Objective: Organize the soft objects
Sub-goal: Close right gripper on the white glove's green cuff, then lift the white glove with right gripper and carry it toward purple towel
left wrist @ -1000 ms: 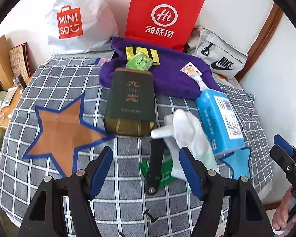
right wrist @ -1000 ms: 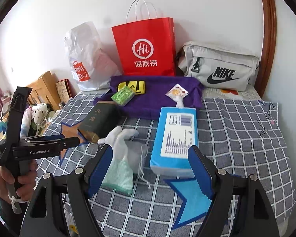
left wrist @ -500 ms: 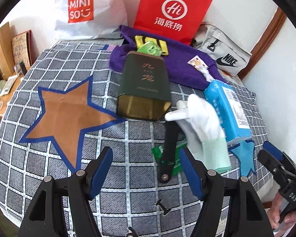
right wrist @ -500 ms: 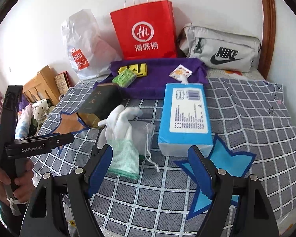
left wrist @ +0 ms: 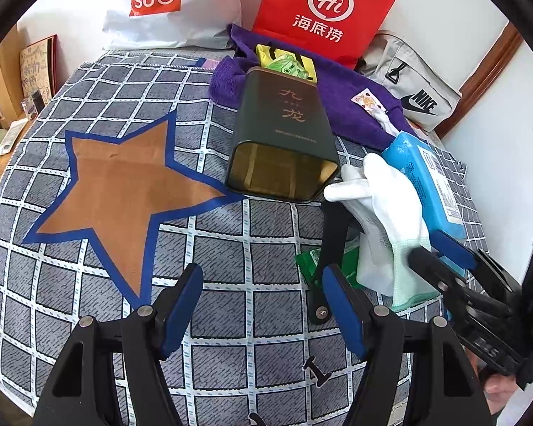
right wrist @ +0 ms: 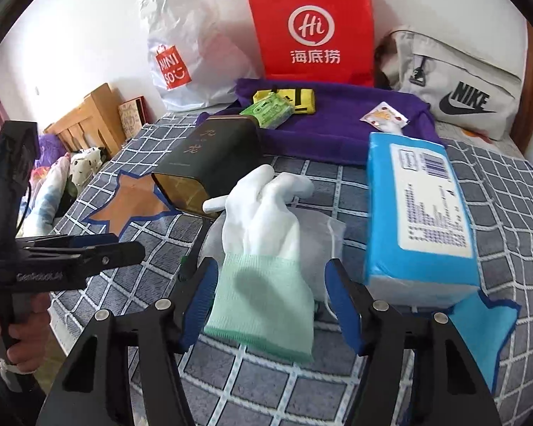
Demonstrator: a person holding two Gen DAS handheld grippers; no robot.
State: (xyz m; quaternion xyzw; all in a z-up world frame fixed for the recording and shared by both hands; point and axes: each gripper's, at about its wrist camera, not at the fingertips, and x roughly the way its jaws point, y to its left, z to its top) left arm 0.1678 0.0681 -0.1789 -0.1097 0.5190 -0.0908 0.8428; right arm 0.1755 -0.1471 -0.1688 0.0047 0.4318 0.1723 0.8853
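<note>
A white glove (right wrist: 263, 213) with a pale green cuff lies on the checked bedspread, over a white mesh pouch (right wrist: 319, 234). My right gripper (right wrist: 272, 298) is low over the cuff with its jaws closing. The cuff lies between the blue pads, and the right pad still stands clear of it. From the left wrist view the same glove (left wrist: 391, 206) is at the right, with the right gripper (left wrist: 430, 248) at its cuff. My left gripper (left wrist: 263, 305) is open over bare bedspread with nothing between its fingers. A blue tissue pack (right wrist: 419, 213) lies just right of the glove.
A dark green tin (left wrist: 284, 131) lies on its side with its open end toward me. Behind it a purple towel (right wrist: 337, 124) holds small packets. A red bag (right wrist: 312, 25), a white bag (right wrist: 181, 46) and a grey bag (right wrist: 455, 88) line the wall. An orange star (left wrist: 124, 184) marks the left.
Both grippers have sunk toward the bed. My right gripper moved in onto the glove's cuff and its jaws narrowed. The left jaws kept the same width.
</note>
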